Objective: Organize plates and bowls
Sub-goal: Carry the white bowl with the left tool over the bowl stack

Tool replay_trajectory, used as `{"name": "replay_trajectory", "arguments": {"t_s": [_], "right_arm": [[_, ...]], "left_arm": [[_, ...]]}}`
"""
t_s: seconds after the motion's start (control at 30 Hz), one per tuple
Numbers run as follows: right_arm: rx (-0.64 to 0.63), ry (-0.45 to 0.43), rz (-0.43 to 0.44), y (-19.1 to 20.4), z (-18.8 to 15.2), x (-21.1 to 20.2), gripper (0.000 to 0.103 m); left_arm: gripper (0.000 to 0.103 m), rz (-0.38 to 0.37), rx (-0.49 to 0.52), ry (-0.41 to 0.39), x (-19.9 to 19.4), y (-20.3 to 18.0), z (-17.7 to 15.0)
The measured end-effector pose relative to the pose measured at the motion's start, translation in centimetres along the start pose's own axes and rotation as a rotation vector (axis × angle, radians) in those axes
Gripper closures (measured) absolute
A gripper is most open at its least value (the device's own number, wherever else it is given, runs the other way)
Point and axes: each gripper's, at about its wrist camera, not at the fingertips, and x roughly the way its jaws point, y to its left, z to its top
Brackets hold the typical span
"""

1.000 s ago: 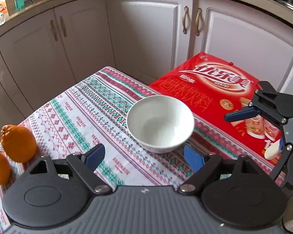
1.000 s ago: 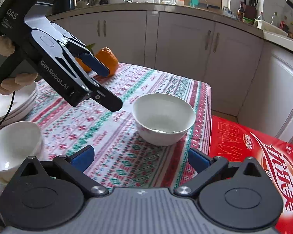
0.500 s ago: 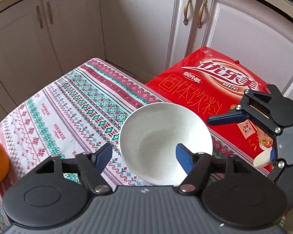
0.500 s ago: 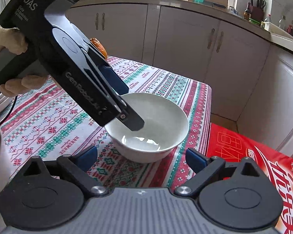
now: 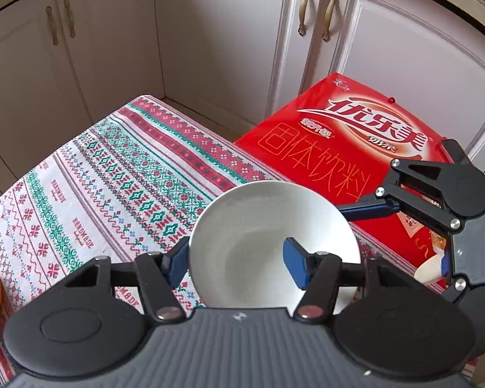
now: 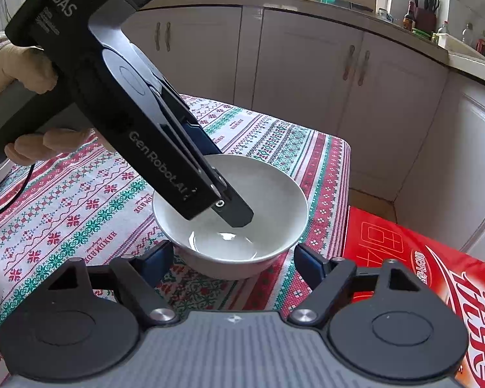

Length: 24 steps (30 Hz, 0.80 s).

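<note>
- The white bowl (image 6: pixel 232 216) sits on the bench's patterned cloth (image 5: pixel 113 174), close to the edge beside the red box (image 5: pixel 355 148).
- Left gripper (image 5: pixel 236 258) is clamped on the bowl's rim: one finger (image 5: pixel 294 263) inside, the other against the outer wall, jaws pinching it.
- Right gripper (image 6: pixel 232 258) straddles the bowl's near side, jaws closing in, pads just clear of the wall.
- A gloved hand (image 6: pixel 26 77) holds the left gripper.
</note>
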Motion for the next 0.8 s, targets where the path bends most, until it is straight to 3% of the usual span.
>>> {"name": "replay_trajectory", "arguments": {"t_s": [0.47, 0.8], "right_arm": [[-0.002, 0.004, 0.014, 0.6, 0.2, -1.0, 0.02], [-0.029, -0.004, 0.029, 3.0, 1.2, -4.6, 0.02]], "left_arm": [[0.043, -0.003, -0.003, 0.002, -0.8, -0.5, -0.3], [0.043, 0.025, -0.001, -0.032, -5.1, -2.1, -1.9]]}}
